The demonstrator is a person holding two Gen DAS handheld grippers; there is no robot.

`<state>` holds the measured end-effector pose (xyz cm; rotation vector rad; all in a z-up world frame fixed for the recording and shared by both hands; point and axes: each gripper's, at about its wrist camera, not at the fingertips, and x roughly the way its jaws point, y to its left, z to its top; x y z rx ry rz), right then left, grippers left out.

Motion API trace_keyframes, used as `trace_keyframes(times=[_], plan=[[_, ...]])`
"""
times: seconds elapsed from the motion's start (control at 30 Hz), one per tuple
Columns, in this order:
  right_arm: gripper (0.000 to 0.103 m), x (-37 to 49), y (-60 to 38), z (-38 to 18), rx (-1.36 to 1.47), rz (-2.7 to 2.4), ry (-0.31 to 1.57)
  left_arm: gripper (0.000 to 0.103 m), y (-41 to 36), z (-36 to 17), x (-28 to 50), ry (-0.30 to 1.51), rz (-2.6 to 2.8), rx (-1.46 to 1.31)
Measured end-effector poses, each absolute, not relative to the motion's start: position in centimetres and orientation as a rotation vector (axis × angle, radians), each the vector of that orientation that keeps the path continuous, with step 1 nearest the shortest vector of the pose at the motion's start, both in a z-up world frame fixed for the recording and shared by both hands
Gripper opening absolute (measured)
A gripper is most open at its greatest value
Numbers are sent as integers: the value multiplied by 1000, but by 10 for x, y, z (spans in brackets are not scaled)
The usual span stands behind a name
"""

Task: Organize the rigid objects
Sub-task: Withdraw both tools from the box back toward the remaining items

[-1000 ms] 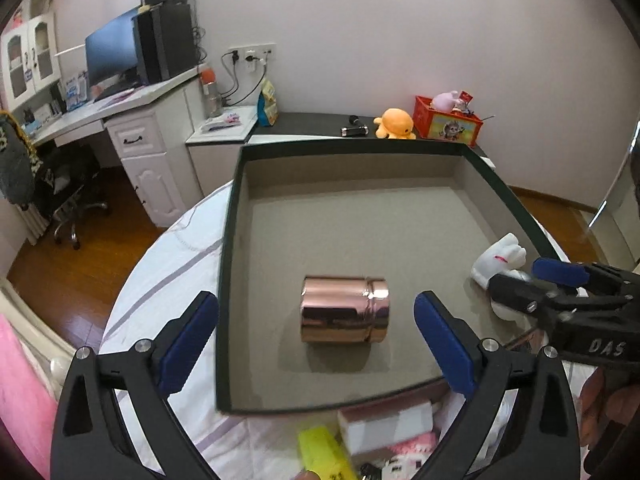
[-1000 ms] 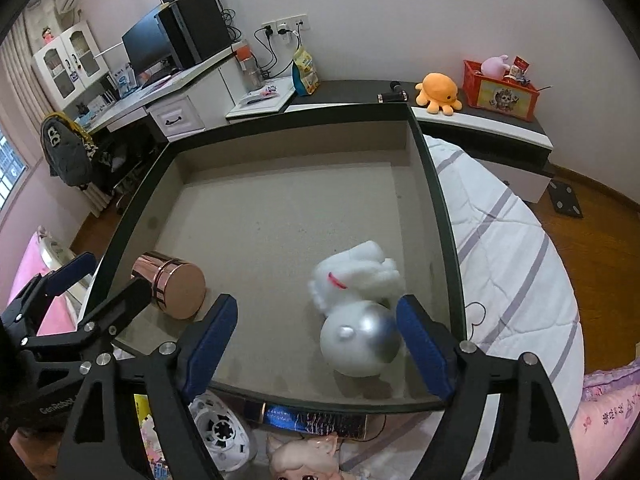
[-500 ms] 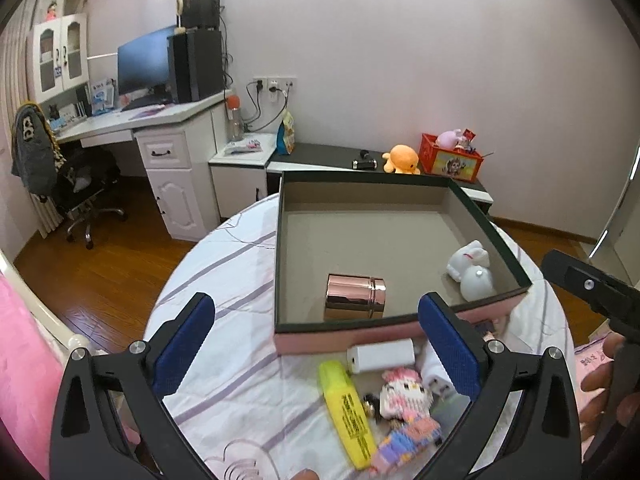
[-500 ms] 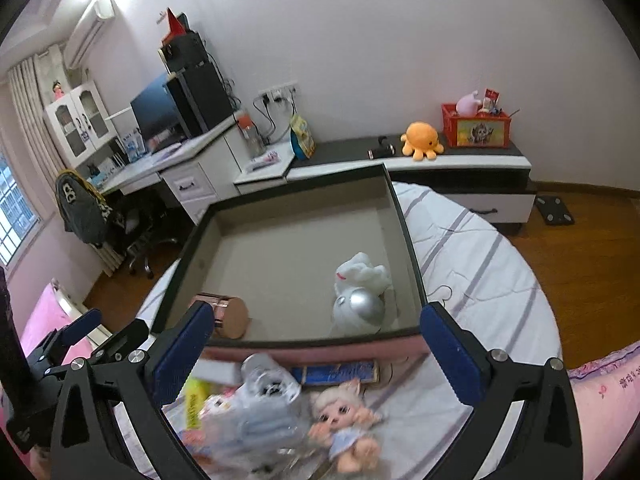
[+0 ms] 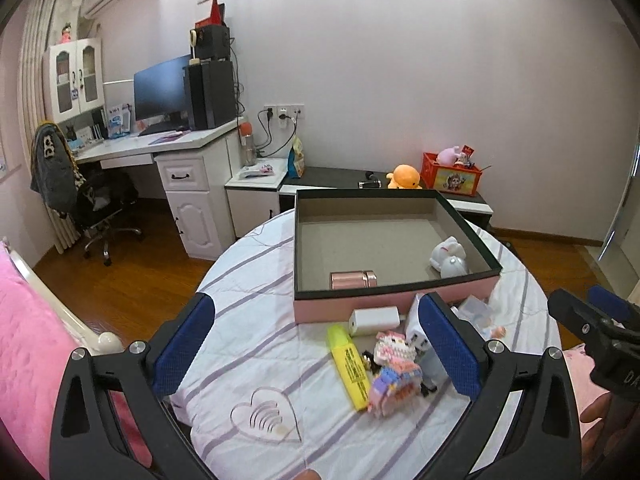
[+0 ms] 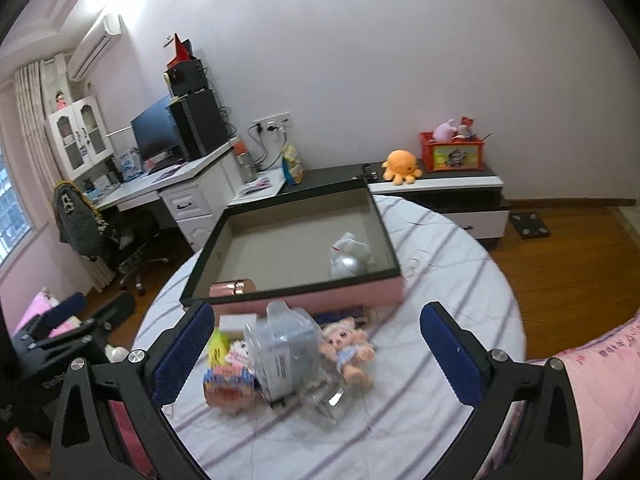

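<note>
Hovering wide open and empty, left gripper and right gripper overlook the striped round table. Yellow highlighter pen lies at 1 o'clock between the left fingers; its label is unreadable. Rose-gold metal canister lies inside the pink shallow box at 12.

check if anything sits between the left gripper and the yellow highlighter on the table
Nothing visible does. The left gripper is open and the yellow highlighter lies bare on the striped cloth between its fingers' line of approach. The block figure lies close against its right side, and the white charger sits just beyond its far end.
</note>
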<state>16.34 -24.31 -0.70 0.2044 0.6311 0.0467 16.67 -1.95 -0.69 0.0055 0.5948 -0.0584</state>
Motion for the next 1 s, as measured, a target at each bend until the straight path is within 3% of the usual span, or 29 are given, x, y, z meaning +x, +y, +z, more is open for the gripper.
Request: trace_keyframes(times=[0.5,1.0], plan=[[103,95,-224,19,113,-62,546,103,-15,3,95,548,-79,-5],[103,91,-232,10,109,-82,571,103,-17,-8,95,585,-82,1]])
